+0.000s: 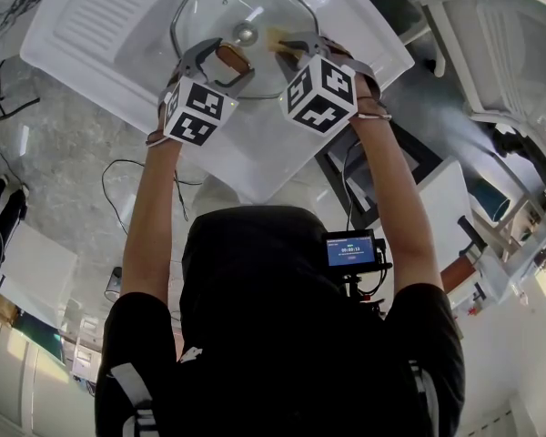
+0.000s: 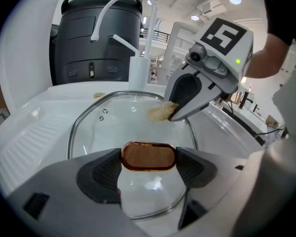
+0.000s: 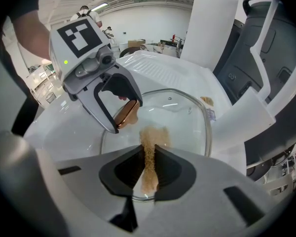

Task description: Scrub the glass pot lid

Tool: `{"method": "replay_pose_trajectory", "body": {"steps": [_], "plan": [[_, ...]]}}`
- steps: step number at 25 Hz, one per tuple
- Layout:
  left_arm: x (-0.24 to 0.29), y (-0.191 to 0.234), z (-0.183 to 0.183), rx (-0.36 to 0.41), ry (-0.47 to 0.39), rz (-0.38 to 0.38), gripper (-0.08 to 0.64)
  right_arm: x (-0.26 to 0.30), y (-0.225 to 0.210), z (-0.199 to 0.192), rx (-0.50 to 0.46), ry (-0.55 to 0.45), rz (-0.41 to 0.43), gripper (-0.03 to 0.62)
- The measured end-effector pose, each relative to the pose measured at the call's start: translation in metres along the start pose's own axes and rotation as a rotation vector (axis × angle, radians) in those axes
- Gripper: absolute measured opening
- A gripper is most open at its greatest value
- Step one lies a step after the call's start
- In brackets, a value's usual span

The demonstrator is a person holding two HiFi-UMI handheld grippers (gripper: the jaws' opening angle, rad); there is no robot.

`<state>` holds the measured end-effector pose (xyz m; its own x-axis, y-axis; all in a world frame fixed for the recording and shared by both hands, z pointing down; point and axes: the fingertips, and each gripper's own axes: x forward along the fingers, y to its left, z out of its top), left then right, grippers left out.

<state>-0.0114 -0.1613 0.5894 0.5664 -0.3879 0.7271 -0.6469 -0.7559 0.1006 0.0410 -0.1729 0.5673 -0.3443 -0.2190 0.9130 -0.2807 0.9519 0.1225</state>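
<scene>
The glass pot lid (image 1: 209, 7) sits in the basin of a white sink (image 1: 82, 25), at 12 o'clock from the person. Both grippers reach over its near edge.

The left gripper (image 1: 226, 62) has its jaws clamped on the lid's brown, copper-rimmed knob (image 2: 148, 156), one pad on each short end. The knob's long axis runs from 9 to 3 o'clock across that gripper's view. This hand is the anchor.

The right gripper (image 3: 149, 164) has its jaws pinched together on a tan scrub pad (image 3: 149, 152). The pad stands on edge, running from 6 to 12 o'clock between the jaws, and its free end is spread against the glass.

The relation that matters most is that the pad meets the lid (image 3: 182, 117) just beside the knob, at about 2 o'clock from it in the head view. The bare glass lies beyond, toward 12 o'clock and the tap (image 2: 123, 14). A scrubbing stroke would probably have to run away from the left jaws, not toward them, because the two grippers are nearly touching.

The grippers and marker cubes cover the near rim of the lid in the head view. Whether the lid lies flat or leans on the basin wall can't be made out, nor can how hard the pad presses.
</scene>
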Motion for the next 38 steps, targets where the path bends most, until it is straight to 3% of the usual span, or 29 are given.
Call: {"method": "replay_pose_trajectory", "body": {"steps": [38], "plan": [[0.0,-0.001,-0.001,0.013,0.008,-0.011,0.321,0.01,0.064,-0.03,0.013,0.093,0.114,0.035]]}}
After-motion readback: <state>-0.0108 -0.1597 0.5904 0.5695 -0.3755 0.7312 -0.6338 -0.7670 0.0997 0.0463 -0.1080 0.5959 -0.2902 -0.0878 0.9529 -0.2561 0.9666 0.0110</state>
